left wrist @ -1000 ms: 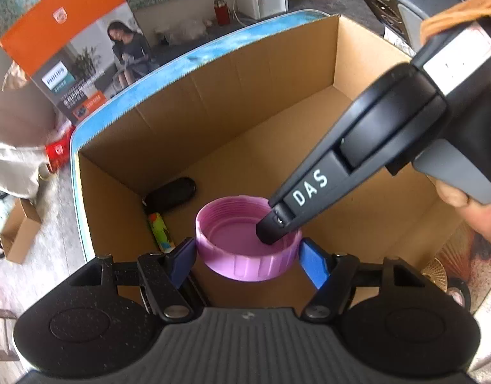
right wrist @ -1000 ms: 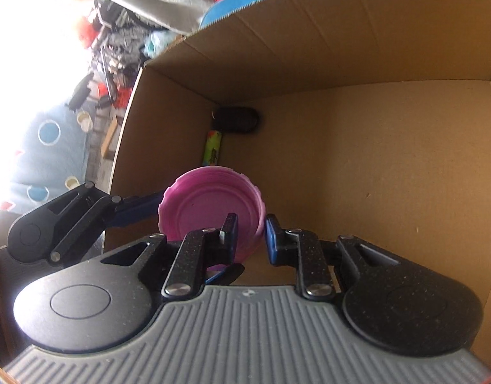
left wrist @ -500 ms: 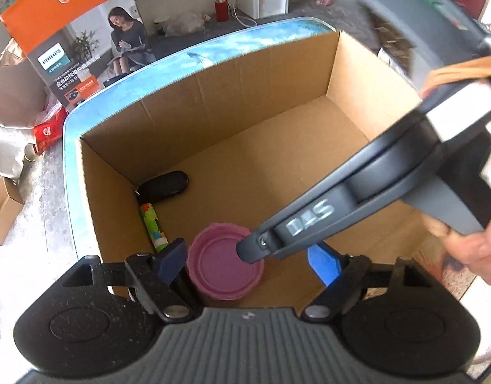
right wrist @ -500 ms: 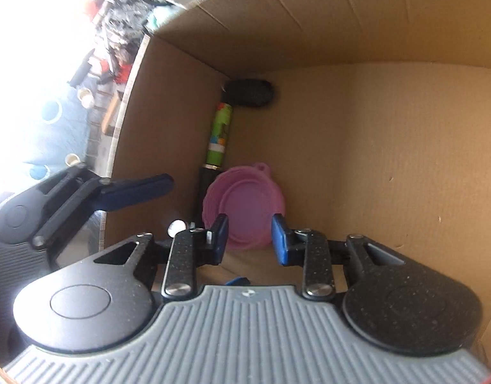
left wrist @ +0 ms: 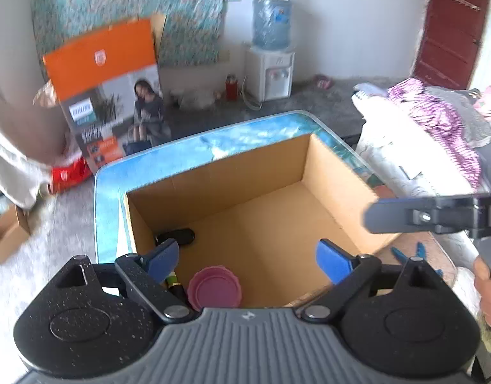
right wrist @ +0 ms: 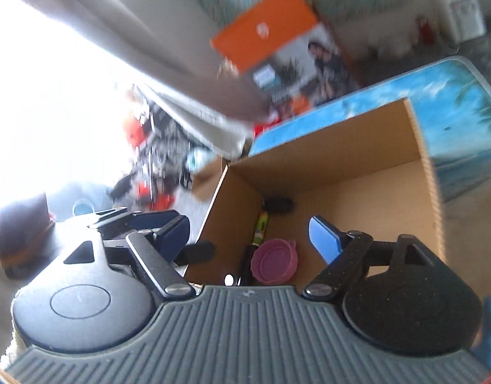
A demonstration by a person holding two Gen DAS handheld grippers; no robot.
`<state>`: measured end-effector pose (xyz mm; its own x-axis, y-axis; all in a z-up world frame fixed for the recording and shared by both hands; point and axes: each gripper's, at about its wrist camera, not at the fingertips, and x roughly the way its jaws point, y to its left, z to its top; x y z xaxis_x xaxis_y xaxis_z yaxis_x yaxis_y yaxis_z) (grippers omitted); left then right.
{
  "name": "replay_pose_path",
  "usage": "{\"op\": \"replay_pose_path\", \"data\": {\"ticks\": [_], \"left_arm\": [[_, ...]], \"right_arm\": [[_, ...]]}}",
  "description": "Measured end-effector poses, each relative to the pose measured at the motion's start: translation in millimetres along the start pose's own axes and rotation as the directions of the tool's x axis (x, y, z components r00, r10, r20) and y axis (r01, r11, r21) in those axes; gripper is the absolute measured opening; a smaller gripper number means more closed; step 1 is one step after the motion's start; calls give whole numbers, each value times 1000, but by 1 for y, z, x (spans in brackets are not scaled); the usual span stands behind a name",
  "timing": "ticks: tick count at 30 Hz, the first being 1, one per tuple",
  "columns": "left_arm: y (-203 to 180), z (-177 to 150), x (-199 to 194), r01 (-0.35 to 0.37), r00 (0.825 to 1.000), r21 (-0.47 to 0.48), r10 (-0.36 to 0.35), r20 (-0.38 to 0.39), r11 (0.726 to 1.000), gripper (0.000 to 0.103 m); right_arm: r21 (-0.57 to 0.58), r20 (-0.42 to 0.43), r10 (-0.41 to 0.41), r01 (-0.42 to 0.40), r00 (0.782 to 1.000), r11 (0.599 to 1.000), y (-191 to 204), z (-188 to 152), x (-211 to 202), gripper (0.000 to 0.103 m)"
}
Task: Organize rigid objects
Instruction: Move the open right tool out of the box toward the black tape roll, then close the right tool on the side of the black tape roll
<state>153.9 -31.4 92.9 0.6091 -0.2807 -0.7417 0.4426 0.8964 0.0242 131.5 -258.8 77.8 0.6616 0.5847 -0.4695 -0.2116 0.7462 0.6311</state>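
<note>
A pink round lid point(left wrist: 213, 288) lies open side up on the floor of a cardboard box point(left wrist: 245, 172), near its front left corner. Beside it lie a green-and-yellow marker point(left wrist: 172, 276) and a black oval object point(left wrist: 178, 236). My left gripper point(left wrist: 248, 259) hovers above the box with its jaws opening wide and nothing between them. In the right wrist view the lid point(right wrist: 274, 262) sits far below my right gripper point(right wrist: 248, 235), whose jaws are also opening and hold nothing. One right finger point(left wrist: 421, 216) shows at the box's right edge, held by a hand point(left wrist: 488, 284).
The box stands on a blue sea-print table point(left wrist: 188, 150). Blue-handled pliers point(left wrist: 408, 252) lie on the table right of the box. An orange product carton point(left wrist: 108, 96), a water dispenser point(left wrist: 271, 64) and a heap of clothes point(left wrist: 437, 118) stand beyond.
The right gripper let go of the lid's rim and the left pads came off its sides. The lid now lies on the box floor. Both grippers rose out of the box and spread wide.
</note>
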Motion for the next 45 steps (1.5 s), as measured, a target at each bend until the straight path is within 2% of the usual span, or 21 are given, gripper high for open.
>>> {"op": "replay_pose_path", "data": {"ticks": [3,6,12,17,21,29,35,38,41,43,45], "left_arm": [[-8,-11,-21,-18,999,9,17,42,1000,96],[-16,-28,-37,-3,998,-1,3,66,1000,98],[-45,-73,-46,-2,998,3,2,64,1000,98],[-68,-110,-26,80,997,-28,-80,16,996,98],[-84,-134,-6,116,993,-31,-116,-7,993,98],[-125,-158,25,84,996,133,-83,-7,988,98],[-138,-166,43,126,992,146,-125,-18,981,95],[-140,-167,53,135,991,146,-133,-21,980,89],[-141,-167,66,143,990,139,-140,-32,980,78],[-140,-167,73,153,988,133,-149,-39,979,67],[-139,-167,79,162,986,127,-156,-51,979,66]], "right_arm": [[19,82,-9,7,997,1000,-7,-26,-36,90],[35,127,-40,36,991,999,-18,-48,-66,90],[63,121,-102,95,987,994,-44,-96,-93,91],[82,116,-155,146,981,986,-62,-129,-97,90],[84,99,-196,188,976,979,-74,-146,-95,90],[57,92,-248,244,964,968,-83,-155,-93,90],[30,23,-245,244,969,969,-84,-159,-71,89],[13,-7,-240,240,971,971,-81,-160,-59,85],[2,-41,-244,245,969,970,-81,-160,-46,72],[1,-63,-249,249,967,968,-82,-160,-37,57],[5,-84,-255,256,963,967,-85,-161,-30,48]]}}
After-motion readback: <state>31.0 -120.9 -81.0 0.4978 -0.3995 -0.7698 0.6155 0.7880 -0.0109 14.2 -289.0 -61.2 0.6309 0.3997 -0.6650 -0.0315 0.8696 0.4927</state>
